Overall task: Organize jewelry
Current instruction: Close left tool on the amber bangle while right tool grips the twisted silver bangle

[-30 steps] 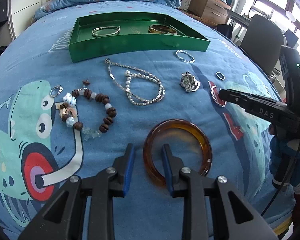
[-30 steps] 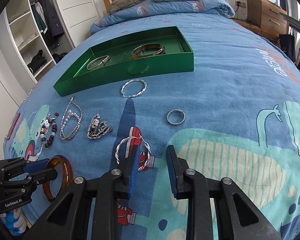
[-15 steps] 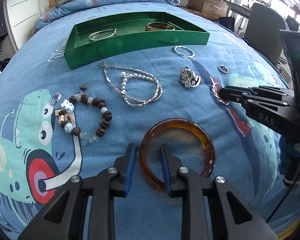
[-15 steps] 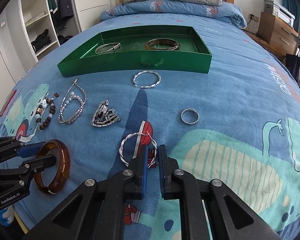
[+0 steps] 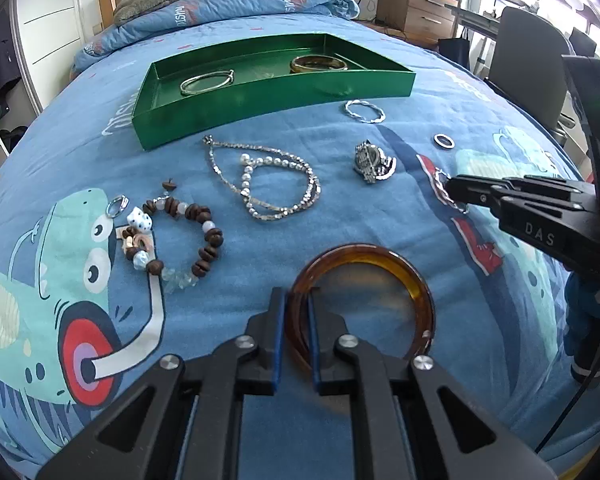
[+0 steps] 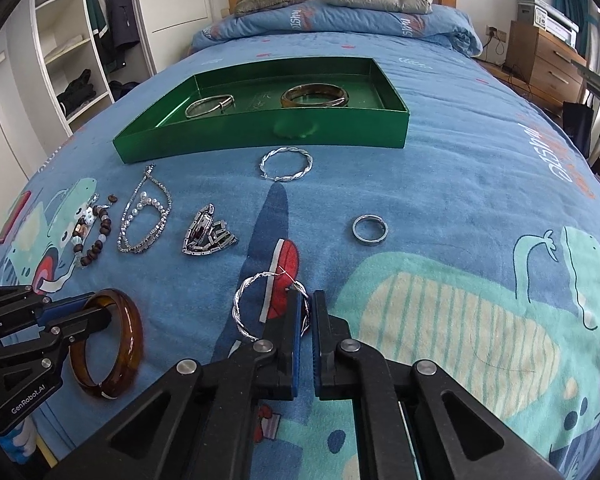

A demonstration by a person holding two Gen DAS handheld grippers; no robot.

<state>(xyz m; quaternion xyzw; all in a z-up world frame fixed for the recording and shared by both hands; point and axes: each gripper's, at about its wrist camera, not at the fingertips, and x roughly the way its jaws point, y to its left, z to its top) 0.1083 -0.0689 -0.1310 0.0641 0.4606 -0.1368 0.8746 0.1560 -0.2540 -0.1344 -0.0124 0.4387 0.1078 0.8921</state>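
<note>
My left gripper (image 5: 297, 300) is shut on the near-left rim of an amber bangle (image 5: 412, 276), which also shows in the right wrist view (image 6: 120, 344) lifted off the bedspread. My right gripper (image 6: 307, 300) is shut on a twisted silver hoop (image 6: 244, 304); in the left wrist view its tips (image 5: 454, 192) pinch that hoop (image 5: 440, 188). A green tray (image 6: 260, 136) at the back holds a silver bangle (image 6: 208, 105) and a brown bangle (image 6: 314, 95).
On the blue bedspread lie a beaded bracelet (image 5: 204, 240), a pearl and chain necklace (image 5: 268, 184), a metal watch (image 5: 372, 162), a second twisted silver hoop (image 6: 286, 164) and a small ring (image 6: 369, 229). Wardrobe stands left, dresser and chair right.
Both grippers have closed: the left onto the amber bangle's rim, the right onto the twisted silver hoop. Both views have risen slightly.
</note>
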